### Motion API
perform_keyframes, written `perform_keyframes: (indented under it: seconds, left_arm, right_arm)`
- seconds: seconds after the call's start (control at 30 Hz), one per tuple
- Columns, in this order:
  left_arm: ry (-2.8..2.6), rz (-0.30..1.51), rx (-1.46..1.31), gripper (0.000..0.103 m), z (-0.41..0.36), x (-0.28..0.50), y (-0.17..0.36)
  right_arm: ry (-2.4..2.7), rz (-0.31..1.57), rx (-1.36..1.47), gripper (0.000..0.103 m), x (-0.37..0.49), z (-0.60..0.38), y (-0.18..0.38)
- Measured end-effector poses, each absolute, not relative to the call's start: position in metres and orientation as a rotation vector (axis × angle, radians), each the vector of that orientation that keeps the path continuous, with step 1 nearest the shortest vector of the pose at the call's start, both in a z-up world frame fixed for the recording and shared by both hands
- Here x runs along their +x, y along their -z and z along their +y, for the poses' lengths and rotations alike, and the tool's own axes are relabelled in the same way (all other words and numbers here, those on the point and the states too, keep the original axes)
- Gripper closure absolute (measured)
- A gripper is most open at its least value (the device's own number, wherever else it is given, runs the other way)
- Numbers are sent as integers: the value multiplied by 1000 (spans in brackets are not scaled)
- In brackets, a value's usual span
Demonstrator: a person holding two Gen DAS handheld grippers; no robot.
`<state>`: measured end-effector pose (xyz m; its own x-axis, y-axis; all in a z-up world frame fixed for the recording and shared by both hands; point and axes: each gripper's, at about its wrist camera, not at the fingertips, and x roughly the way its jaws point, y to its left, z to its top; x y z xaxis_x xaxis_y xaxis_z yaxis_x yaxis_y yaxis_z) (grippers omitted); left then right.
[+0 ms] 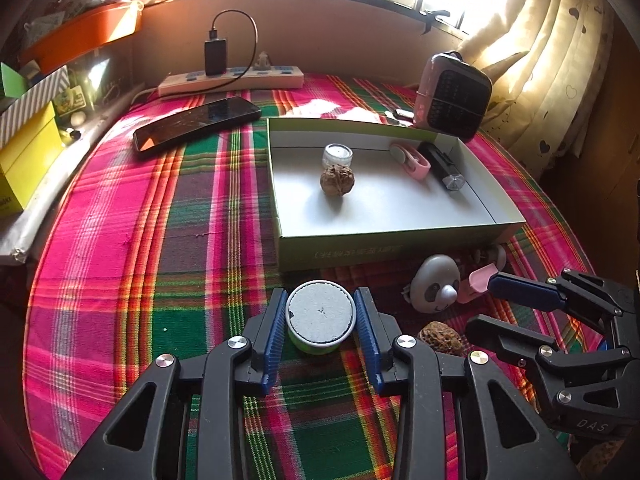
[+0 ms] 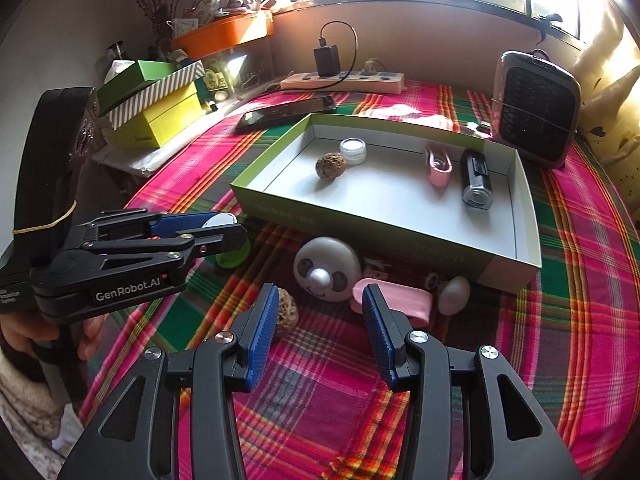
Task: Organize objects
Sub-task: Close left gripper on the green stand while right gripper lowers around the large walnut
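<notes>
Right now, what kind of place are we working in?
Probably a home, at a window-side table: a plaid cloth, a power strip with a charger plugged in, a phone and a curtain.

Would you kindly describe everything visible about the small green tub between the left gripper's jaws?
The small green tub is a short round container, plastic-looking, with bright green sides and a flat grey-white top that has a dark chip at its left edge. It stands upright on the plaid tablecloth, in front of the open box and apart from it. The left gripper has its blue ribbed jaws against the tub's two sides.
</notes>
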<state>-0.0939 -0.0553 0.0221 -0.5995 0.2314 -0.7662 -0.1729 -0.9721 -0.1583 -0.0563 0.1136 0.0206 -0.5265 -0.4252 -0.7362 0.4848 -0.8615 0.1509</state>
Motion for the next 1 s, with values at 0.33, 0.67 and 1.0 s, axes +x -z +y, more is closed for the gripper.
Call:
perform_keyframes:
  seconds: [0.33, 0.67, 1.0]
  left_arm:
    - [-2624, -121, -1267, 71, -60, -93, -21]
    - [-2607, -133, -1305, 71, -61, -97, -12]
    - [-2606, -141, -1304, 71, -63, -98, -12]
  right_arm:
    - [2297, 170, 1134, 58, -54, 88, -7]
    - [2302, 184, 1180, 58, -60, 82, 2]
    - [2316, 190, 1177, 61, -61, 81, 3]
